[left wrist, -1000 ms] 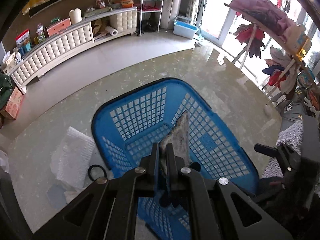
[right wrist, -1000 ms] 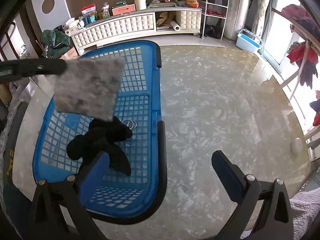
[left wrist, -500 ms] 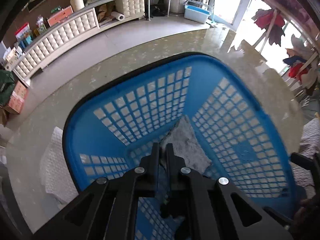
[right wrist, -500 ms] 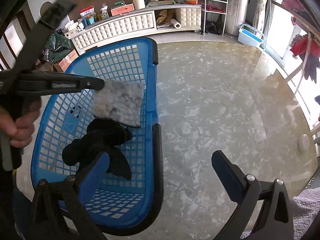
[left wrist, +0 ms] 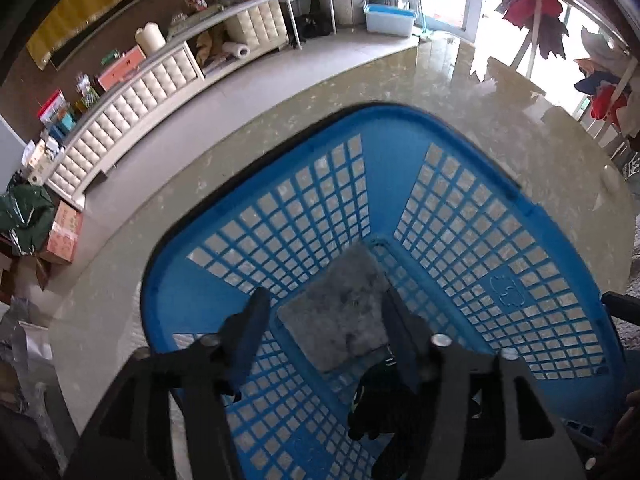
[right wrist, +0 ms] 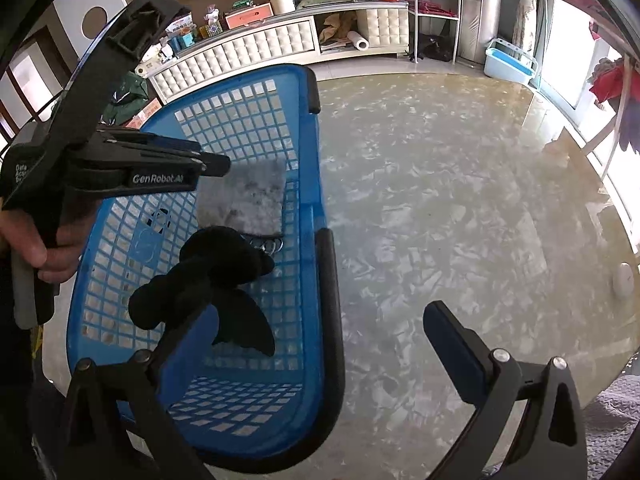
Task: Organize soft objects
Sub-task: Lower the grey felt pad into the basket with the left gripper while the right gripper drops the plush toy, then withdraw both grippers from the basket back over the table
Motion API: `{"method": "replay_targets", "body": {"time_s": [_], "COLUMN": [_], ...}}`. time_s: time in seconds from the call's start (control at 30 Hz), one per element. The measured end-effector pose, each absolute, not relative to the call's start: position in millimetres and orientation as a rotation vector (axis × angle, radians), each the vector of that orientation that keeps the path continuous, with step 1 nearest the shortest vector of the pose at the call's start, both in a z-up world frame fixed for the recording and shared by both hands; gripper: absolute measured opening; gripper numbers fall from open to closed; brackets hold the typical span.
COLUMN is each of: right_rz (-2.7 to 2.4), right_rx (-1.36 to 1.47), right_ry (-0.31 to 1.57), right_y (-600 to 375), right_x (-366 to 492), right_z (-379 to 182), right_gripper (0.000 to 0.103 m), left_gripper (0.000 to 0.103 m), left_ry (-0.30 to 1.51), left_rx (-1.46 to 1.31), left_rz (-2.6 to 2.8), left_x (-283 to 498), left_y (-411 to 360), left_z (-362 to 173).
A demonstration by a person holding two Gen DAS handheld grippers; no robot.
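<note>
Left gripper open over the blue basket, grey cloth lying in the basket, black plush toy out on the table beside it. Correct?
Not quite. The black plush toy is inside the blue basket, near the grey cloth, not on the table; the right wrist view shows it. The rest holds: the left gripper has just opened, and the cloth lies free below its fingers.

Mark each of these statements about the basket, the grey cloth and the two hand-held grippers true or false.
1. The grey cloth lies inside the blue basket. True.
2. The left hand-held gripper is clamped on the cloth. False: its jaws have just opened and stand apart.
3. A black soft toy is in the basket. True.
4. The right hand-held gripper holds the toy. False: it is open and holds nothing.
</note>
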State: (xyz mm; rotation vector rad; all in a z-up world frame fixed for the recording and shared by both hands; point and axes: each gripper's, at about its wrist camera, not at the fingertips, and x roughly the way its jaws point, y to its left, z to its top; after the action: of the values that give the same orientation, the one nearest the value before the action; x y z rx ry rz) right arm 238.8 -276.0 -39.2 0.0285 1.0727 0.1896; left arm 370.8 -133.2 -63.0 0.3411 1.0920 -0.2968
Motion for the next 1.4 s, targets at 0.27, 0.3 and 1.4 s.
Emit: {"method": "replay_targets", "body": {"time_s": [0.27,0.3,1.4], "right_rz": [0.199,0.200,0.235], "right_rx": [0.044,0.046,0.015], "right_ry": [1.052,1.048,0.922], "right_y": [-278.0,-277.8,-222.9], "right_x": [227.7,225.7,149.5], "right_z": [-28.3,-26.3,31.8], "right_gripper": [0.103,0.103,0.103], "left_gripper": [0.081,0.081,0.102], "left_ry": [1.022,1.013,0.900], "left_rx": [0.316,0.319,0.214], "left_rz": [-0.290,-0.288,-0.209], "left_x": [342.6,336.1,164.5], "left_y": [-123.2,-122.4,-45.3], "left_z": [-28.5,-22.8,38.8]}}
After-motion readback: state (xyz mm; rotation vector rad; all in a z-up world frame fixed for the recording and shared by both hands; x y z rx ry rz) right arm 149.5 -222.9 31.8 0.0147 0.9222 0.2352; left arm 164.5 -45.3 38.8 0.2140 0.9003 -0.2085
